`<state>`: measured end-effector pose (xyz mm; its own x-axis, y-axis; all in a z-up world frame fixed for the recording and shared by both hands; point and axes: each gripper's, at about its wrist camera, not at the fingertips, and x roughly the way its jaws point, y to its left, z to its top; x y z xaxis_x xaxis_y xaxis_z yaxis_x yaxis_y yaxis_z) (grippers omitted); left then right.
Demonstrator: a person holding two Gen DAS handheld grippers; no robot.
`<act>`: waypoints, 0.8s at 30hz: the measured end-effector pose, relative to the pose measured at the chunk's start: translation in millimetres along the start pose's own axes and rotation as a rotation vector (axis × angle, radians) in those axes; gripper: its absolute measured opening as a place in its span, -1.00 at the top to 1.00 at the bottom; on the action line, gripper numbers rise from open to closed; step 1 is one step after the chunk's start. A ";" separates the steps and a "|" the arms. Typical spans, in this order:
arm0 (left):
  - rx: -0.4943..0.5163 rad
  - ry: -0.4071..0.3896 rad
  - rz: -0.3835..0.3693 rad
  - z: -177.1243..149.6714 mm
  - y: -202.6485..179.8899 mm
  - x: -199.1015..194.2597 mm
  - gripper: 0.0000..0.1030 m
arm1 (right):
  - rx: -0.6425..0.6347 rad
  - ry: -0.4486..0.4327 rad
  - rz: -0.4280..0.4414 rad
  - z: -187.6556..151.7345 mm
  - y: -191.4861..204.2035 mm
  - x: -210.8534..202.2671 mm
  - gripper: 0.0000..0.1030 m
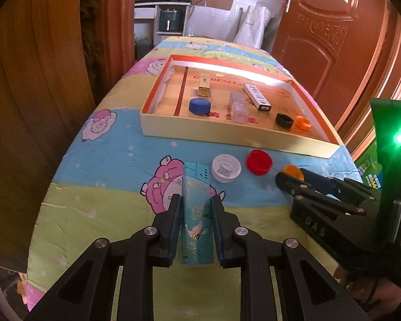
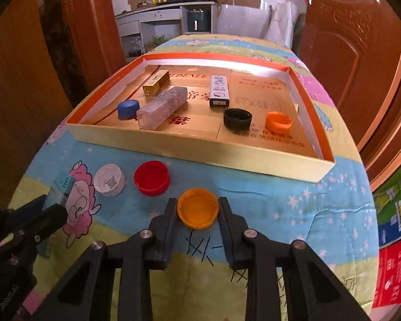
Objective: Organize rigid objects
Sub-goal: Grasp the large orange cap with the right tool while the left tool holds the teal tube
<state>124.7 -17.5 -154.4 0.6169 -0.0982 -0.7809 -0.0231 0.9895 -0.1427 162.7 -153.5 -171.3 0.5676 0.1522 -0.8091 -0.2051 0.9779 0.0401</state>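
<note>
Now both tools are loaded: the left tool [image 1: 196,224] clamps the teal box [image 1: 196,214], the right tool [image 2: 197,218] pinches the yellow cap [image 2: 197,208], both low over the surface [image 2: 294,200]. Next, I judge, comes carrying them toward twelve o'clock into the tray [image 2: 200,152], clearing its near wall.

Warm daylight glares on the box's [image 1: 254,76] far wall; sharp centres, bowed, dark-vignetted fisheye edges.
</note>
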 end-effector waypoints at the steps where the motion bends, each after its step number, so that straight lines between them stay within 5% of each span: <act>1: 0.000 0.001 0.000 0.4 1.1 0.0 0.56 | 0.011 0.003 0.004 0.6 -1.1 -0.3 0.42; 9: 0.021 0.007 0.005 1.6 2.3 -4.1 0.56 | 0.037 -0.008 -0.003 -1.7 3.3 -16.4 0.42; 24: 0.104 -0.049 0.002 17.6 -12.4 -49.4 0.56 | 0.148 -0.136 -0.058 -1.1 10.9 -120.8 0.42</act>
<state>108.4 -23.0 -103.4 0.6546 -0.0931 -0.7503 0.0556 0.9956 -0.0750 91.0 -161.5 -73.8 0.6793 0.1035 -0.7266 -0.0557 0.9944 0.0896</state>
